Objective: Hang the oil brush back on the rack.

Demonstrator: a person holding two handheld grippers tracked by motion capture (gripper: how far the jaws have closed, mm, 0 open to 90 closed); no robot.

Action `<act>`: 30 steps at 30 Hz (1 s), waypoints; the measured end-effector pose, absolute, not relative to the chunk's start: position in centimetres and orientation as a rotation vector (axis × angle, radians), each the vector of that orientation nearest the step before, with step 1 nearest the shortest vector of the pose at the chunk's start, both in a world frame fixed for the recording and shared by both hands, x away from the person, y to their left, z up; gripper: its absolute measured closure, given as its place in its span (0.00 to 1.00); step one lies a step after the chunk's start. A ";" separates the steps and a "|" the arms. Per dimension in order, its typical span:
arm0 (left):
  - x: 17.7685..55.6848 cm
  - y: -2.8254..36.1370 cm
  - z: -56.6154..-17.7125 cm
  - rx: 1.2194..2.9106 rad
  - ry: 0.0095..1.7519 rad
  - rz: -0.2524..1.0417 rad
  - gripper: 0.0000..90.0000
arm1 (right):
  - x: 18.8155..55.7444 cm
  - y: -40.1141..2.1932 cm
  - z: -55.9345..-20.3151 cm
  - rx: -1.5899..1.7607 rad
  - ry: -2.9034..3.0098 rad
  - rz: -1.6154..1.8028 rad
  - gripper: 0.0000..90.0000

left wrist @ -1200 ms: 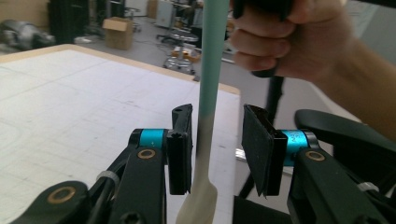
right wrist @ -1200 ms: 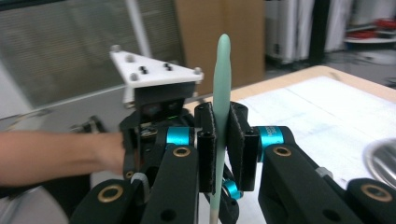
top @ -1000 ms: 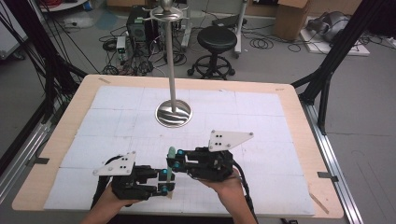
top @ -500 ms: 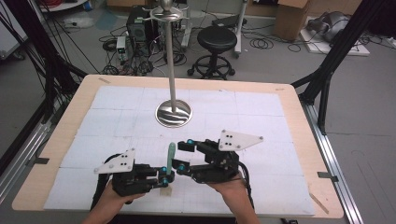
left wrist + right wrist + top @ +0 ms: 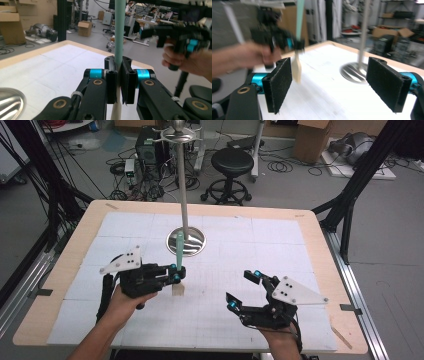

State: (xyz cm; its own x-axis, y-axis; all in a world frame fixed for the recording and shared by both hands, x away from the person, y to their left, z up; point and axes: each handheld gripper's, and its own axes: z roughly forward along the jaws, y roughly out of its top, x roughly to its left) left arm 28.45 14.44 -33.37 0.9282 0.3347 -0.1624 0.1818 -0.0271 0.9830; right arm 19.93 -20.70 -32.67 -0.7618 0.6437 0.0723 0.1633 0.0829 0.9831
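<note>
Spatula (image 5: 179,254) upright in our left gripper (image 5: 176,274), green handle pointing up and the pale wooden blade hanging just above the white mat (image 5: 280,240). In the left gripper view the jaws are pinched tight on the handle (image 5: 119,30), with the blade peeking out below them. Our right gripper (image 5: 245,291) is well apart from it now, low over the mat at the right, and its jaws have just been opening; they stand wide with nothing between the pads (image 5: 280,80). From the right gripper view we look across at the left hand (image 5: 249,58) and the spatula (image 5: 297,67) it carries.

We judge the hand-over is done and the carry to the stand (image 5: 184,195) is the step in hand. The stand's round metal base (image 5: 192,242) sits just behind the spatula, and its hooks are high up on the pole. To do this well we keep the grip firm, because a slim handle can pivot between flat pads. We lift straight, hold the handle vertical, and steer clear of the pole until the top end is level with a hook. We cannot make out a hanging hole on the handle from here, so we would check that before committing. Our right gripper should stay back and out of the path.
</note>
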 end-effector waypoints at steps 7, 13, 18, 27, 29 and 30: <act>31.5 14.2 -31.1 1.588 0.426 0.161 0.94 | 19.9 -22.5 -34.5 0.881 1.985 1.662 0.21; 34.2 14.4 -29.1 1.572 0.449 0.161 0.94 | 20.1 -23.4 -35.2 0.904 1.982 1.619 0.21; 36.1 13.9 -27.3 1.566 0.454 0.167 0.93 | 20.1 -23.8 -35.6 0.925 1.977 1.602 0.21; 39.3 13.6 -24.8 1.538 0.481 0.178 0.94 | 20.0 -24.3 -36.0 0.944 1.978 1.604 0.21; 39.9 13.7 -24.5 1.528 0.487 0.173 0.94 | 20.0 -24.4 -36.0 0.947 1.972 1.611 0.21; 40.1 13.6 -24.5 1.531 0.490 0.174 0.94 | 20.0 -24.5 -36.0 0.947 1.971 1.613 0.21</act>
